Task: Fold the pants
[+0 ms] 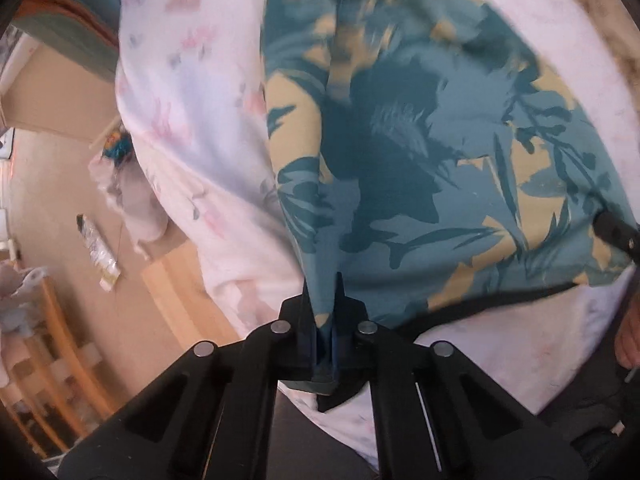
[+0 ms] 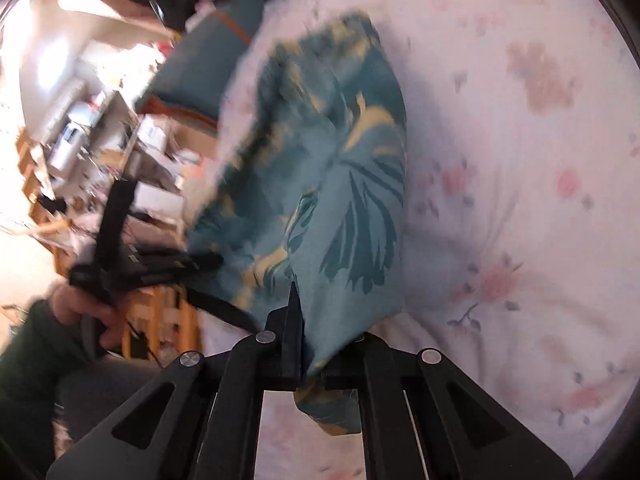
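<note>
Floral bedsheet (image 2: 520, 160) underneath, as landmark. Above it, teal patterned pants (image 1: 420, 200), lifted and hanging, soft, light, probably floppy. Left gripper (image 1: 323, 320) closed on one edge, right gripper (image 2: 310, 344) closed on another; best held at corners or hem

Soft daylight fills both views. The brightest spot is a white glare at the top left of the right wrist view — details wash out there. The pants (image 2: 320, 184) look smeared with motion blur. Edges bend round and go dark — fisheye corners.
</note>
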Demonstrator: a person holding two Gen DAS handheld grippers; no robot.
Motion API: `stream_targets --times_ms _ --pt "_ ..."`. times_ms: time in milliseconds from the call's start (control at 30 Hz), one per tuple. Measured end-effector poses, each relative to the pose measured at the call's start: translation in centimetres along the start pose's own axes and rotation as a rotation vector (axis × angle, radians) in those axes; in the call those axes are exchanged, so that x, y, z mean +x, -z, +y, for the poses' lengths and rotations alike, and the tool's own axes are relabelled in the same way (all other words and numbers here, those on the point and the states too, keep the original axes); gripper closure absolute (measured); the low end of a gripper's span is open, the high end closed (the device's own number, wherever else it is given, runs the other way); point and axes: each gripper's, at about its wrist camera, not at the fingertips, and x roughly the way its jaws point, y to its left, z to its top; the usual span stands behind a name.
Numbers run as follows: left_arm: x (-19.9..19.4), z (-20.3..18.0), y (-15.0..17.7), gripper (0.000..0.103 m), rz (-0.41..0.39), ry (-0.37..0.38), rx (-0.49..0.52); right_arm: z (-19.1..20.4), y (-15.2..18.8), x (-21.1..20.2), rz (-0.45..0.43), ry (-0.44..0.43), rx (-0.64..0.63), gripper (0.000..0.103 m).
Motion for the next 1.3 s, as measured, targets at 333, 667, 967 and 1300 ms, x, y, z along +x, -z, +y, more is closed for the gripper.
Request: stream_targets --times_ms 333,667,967,1300 --pt "-17.5 -3.4 7.9 0.101 -0.457 0.362 -0.155 7.4 -1.7 -15.3 -0.221 -0.091 -0.113 0.098" --pt "-28.7 -5.4 8.7 0.1 -0.685 0.321 -0.195 14.4 -4.7 -26.5 -0.314 -0.011 -0.216 0.098" --pt "-28.0 -5.8 3.8 0.1 -0.722 0.136 -0.246 15.9 -10.3 -24.6 -0.308 0.132 -0.28 0.098" --pt "-18.0 -7.2 5.8 0.1 -0.551 0.195 -0.232 8.6 -7.5 -20.4 -0.189 0.203 -0.195 0.098"
